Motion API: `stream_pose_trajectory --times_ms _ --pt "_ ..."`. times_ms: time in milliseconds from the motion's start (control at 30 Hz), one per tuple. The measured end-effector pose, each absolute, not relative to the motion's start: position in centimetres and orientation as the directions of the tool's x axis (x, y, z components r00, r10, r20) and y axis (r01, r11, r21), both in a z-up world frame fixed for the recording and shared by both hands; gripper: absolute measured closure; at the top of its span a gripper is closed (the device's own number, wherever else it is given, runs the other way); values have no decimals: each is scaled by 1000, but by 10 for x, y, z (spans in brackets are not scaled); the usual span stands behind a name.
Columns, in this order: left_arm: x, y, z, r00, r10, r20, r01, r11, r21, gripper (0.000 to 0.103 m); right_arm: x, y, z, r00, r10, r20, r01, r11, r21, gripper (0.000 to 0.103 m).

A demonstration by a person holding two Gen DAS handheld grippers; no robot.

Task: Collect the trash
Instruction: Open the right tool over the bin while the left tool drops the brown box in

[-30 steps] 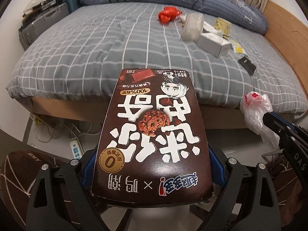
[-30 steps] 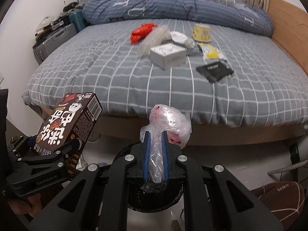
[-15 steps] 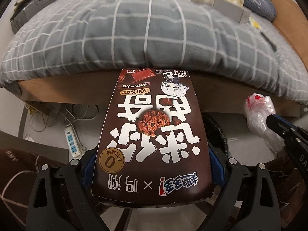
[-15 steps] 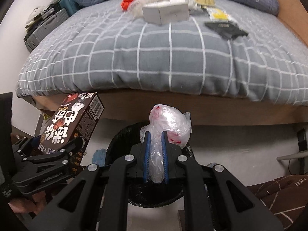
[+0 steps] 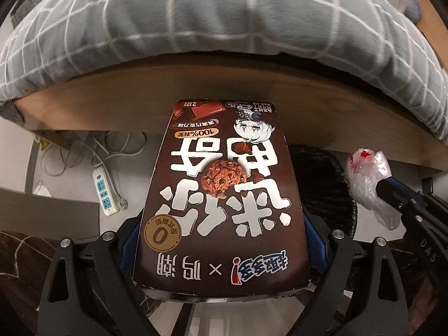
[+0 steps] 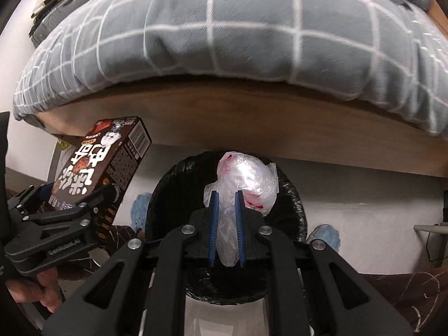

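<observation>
My left gripper (image 5: 221, 240) is shut on a brown cookie box (image 5: 221, 196) with white lettering, its wide jaws pressing both long sides. The box fills the middle of the left wrist view and shows again as the cookie box (image 6: 103, 168) at the left of the right wrist view, beside the bin. My right gripper (image 6: 226, 196) is shut on a crumpled clear plastic bag (image 6: 246, 179) with red print, held right over the black-lined trash bin (image 6: 168, 196). That bag (image 5: 366, 179) and the bin (image 5: 324, 184) also appear at the right of the left wrist view.
The bed's wooden frame (image 6: 224, 112) and grey checked cover (image 6: 252, 33) overhang just behind the bin. A white power strip (image 5: 107, 193) with cables lies on the floor at the left. A dark patterned rug (image 6: 406, 294) lies at the lower right. A hand (image 6: 39, 291) holds the left gripper.
Both grippers have come down from bed height to beside the bed frame. The bed top with its litter has left view and the bin now lies under the plastic bag.
</observation>
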State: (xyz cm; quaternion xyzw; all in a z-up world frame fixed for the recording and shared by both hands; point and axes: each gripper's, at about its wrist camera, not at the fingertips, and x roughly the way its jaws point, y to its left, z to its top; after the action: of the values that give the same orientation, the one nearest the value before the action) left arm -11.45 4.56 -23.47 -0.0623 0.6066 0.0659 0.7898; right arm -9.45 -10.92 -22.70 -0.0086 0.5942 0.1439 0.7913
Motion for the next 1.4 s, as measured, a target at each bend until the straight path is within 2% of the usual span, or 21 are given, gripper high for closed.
stream_pose_trajectory --times_ms 133,267,333,367,433,567,633,733,1400 --pt "-114 56 -236 249 35 -968 -204 979 -18 14 -92 -96 -233 228 225 -947 -266 950 162 91" --pt "-117 63 -235 247 41 -968 -217 976 -14 14 -90 -87 -237 225 226 -948 -281 947 159 84" --pt "-117 58 -234 243 40 -969 -219 976 -15 14 -89 -90 -239 231 223 -947 -267 951 158 67" --pt "-117 58 -232 244 38 -969 -216 976 -16 14 -90 -94 -239 236 221 -946 -260 953 158 63" --pt "-116 57 -232 250 34 -968 -200 980 -17 14 -89 -100 -237 255 211 -943 -242 959 149 48" --pt "-114 53 -233 256 13 -967 -167 985 -31 14 -90 -122 -230 297 176 -938 -190 974 123 29" --pt "-114 46 -234 256 4 -967 -145 989 -34 14 -92 -136 -228 320 146 -936 -158 982 100 17" --pt "-111 32 -235 257 -9 -966 -114 993 -40 14 -94 -159 -226 334 104 -937 -111 991 70 11" --pt "-96 -49 -261 213 -46 -976 49 998 -36 12 -115 -251 -231 345 4 -938 52 998 23 9"
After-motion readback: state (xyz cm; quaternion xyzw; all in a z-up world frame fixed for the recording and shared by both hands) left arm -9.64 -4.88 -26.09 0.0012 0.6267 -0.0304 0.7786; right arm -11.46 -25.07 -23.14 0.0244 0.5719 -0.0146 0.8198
